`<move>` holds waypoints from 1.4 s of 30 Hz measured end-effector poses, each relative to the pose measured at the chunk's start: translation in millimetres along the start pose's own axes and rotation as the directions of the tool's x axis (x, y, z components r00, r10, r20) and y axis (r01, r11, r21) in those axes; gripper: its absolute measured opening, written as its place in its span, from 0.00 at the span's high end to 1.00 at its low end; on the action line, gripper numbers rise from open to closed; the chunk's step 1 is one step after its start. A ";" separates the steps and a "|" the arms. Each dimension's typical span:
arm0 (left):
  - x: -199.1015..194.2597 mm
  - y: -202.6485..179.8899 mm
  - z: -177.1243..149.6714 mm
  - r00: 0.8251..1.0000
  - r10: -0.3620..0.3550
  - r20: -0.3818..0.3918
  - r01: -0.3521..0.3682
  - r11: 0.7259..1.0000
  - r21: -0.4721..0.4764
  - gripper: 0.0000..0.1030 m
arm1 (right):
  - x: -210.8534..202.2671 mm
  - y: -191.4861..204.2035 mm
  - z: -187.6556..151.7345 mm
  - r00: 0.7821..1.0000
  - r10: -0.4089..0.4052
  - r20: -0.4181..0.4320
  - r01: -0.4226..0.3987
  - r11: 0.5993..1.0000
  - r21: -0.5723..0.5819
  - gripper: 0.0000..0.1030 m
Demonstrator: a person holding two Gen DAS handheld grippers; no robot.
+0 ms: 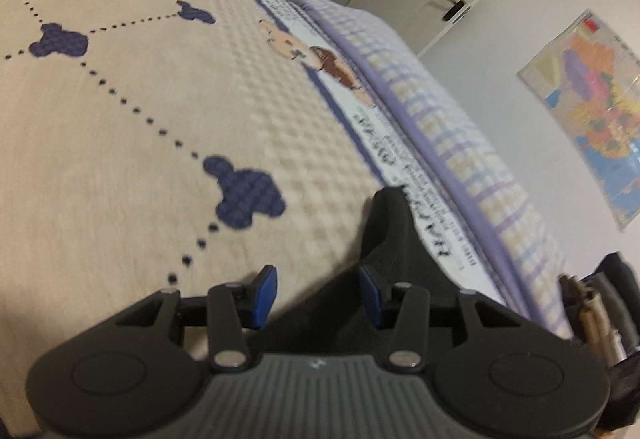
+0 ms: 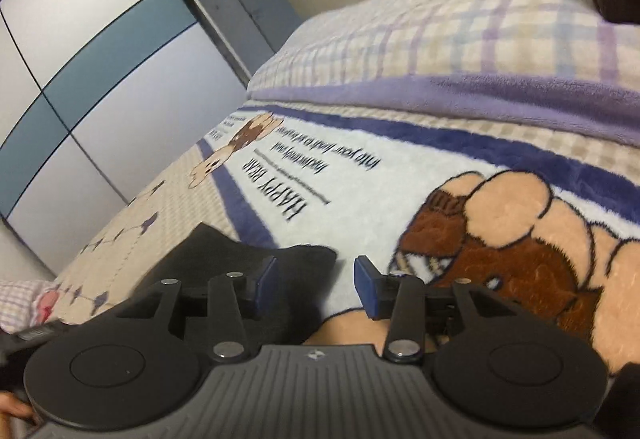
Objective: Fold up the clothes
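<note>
Left gripper (image 1: 318,293) spread wide, blue pads empty, over a dark black fabric garment (image 1: 394,239) lying on the cream waffle-textured bear-print blanket (image 1: 120,139). Right gripper (image 2: 316,285) likewise parted, unladen, above the same cloth (image 2: 248,259); lilac checked quilt (image 2: 480,19) beyond.

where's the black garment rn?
On the bear blanket: in the right wrist view the black garment lies just ahead of the open right gripper, toward its left finger. In the left view it sits ahead of the open left gripper.
</note>
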State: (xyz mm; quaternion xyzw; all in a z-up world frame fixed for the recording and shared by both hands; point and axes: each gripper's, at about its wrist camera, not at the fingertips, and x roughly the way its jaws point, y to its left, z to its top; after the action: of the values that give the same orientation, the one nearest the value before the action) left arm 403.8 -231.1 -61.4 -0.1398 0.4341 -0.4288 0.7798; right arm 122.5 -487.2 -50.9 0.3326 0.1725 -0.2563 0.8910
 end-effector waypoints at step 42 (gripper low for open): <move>-22.9 -45.6 1.5 0.978 0.208 0.017 -0.208 0.971 0.116 0.51 | 115.1 -18.8 92.6 0.657 0.456 -0.600 -0.626 0.774 -0.097 0.73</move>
State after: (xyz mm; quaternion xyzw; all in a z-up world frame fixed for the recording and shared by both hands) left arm 374.1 -240.3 -20.9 -0.0488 0.4184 -0.3691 0.8285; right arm 217.5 -601.8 -48.8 0.2902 0.3463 0.1585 0.8779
